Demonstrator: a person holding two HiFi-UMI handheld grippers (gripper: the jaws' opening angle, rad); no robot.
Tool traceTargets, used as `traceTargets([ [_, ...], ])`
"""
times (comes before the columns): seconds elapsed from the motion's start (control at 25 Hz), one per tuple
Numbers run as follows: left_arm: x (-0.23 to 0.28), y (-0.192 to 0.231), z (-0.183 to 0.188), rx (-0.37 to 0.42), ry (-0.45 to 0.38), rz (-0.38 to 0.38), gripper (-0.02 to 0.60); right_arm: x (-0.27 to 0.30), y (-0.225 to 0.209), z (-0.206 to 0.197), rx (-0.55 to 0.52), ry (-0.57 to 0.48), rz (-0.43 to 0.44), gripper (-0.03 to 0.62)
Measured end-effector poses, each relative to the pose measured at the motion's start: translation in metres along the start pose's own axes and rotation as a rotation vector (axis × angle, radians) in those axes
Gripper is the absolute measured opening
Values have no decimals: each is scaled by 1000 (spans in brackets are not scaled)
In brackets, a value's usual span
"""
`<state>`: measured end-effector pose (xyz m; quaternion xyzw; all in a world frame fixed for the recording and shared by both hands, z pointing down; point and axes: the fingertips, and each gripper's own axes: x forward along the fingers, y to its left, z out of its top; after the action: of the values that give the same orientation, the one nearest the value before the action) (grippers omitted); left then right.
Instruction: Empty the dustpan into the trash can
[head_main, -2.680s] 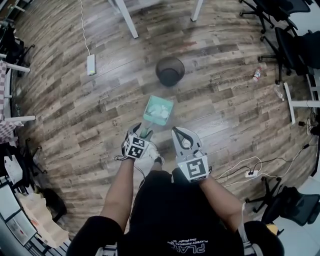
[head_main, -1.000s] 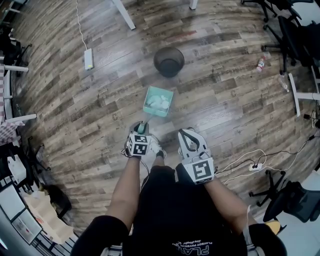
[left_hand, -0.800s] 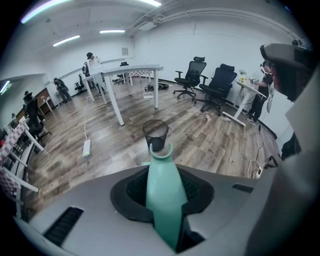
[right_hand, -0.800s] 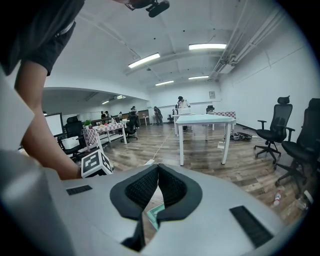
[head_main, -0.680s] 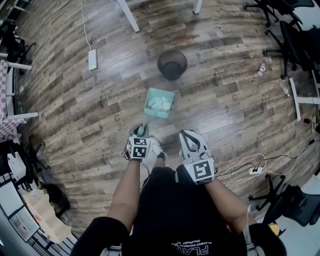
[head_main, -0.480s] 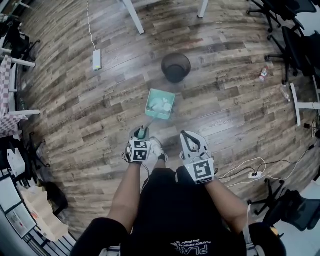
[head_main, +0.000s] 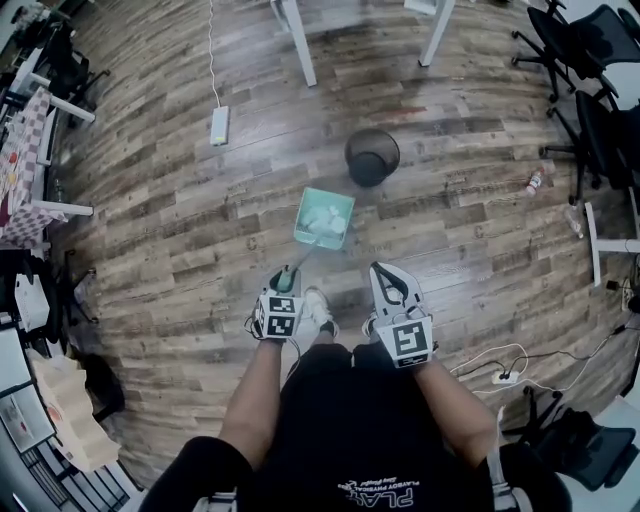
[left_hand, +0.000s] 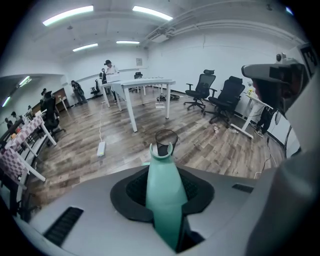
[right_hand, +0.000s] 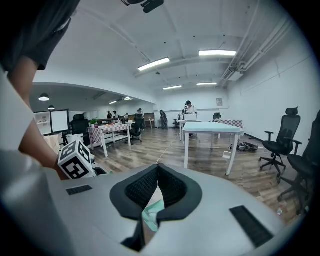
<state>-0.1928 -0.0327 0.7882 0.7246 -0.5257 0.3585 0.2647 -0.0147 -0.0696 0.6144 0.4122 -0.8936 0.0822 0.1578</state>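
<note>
1. Wood-plank floor (head_main: 150, 230) fills the open office, with a white power strip (head_main: 219, 125) lying toward its far left edge and black office chairs (head_main: 600, 90) along its right edge.
2. A dark mesh trash can (head_main: 351, 156) stands upright out on the floor, toward the far edge, with its mouth open and nothing close around it.
3. The mint-green dustpan (head_main: 301, 228) sits between the person's feet and the can, just short of it. Its tray carries pale scraps (head_main: 325, 215). From above I cannot tell whether the tray rests on the floor or rides just over it.
4. The left gripper (head_main: 287, 280) has its jaws clenched on the dustpan's handle (left_hand: 165, 200). The left gripper view shows the handle pinched between the pads, with the can lined up right behind its tip.
5. The right gripper (head_main: 388, 280) hangs beside the left one, its jaws pressed together on nothing. It takes no part in the work.
6. The step in hand looks like the carry. The loaded pan is aimed at the can, but nothing is tipped out yet.
7. The next move calls for bringing the tray's front lip over the can's rim while keeping it level enough that the scraps stay put. Raising the handle then lets them slide in. The can's mouth looks barely wider than the tray, so the aim has to be centred.
</note>
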Motion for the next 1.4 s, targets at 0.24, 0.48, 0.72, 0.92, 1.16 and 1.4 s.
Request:
traceTargets([
  [0.24,-27,18,4,-38,-40,37,98,0,9,17,-22,-10,5,25],
  [0.48,-48,34,22,-68,-98,73,98,1,15,34,-41,-41,1,25],
  [0.72,-70,50,52,-85,-183,112,100,-9,6,38,-41,-40,-36,25],
  [0.92,-79,59,79,-95,-245,135,100,-13,-2,49,-64,-60,-49,25],
  [1.16,-85,62,110,-101,-289,148,98,-11,-15,62,-71,-91,-74,25],
  [1.4,-78,57,135,1,-313,128,98,-12,-33,74,-73,-114,-110,25],
])
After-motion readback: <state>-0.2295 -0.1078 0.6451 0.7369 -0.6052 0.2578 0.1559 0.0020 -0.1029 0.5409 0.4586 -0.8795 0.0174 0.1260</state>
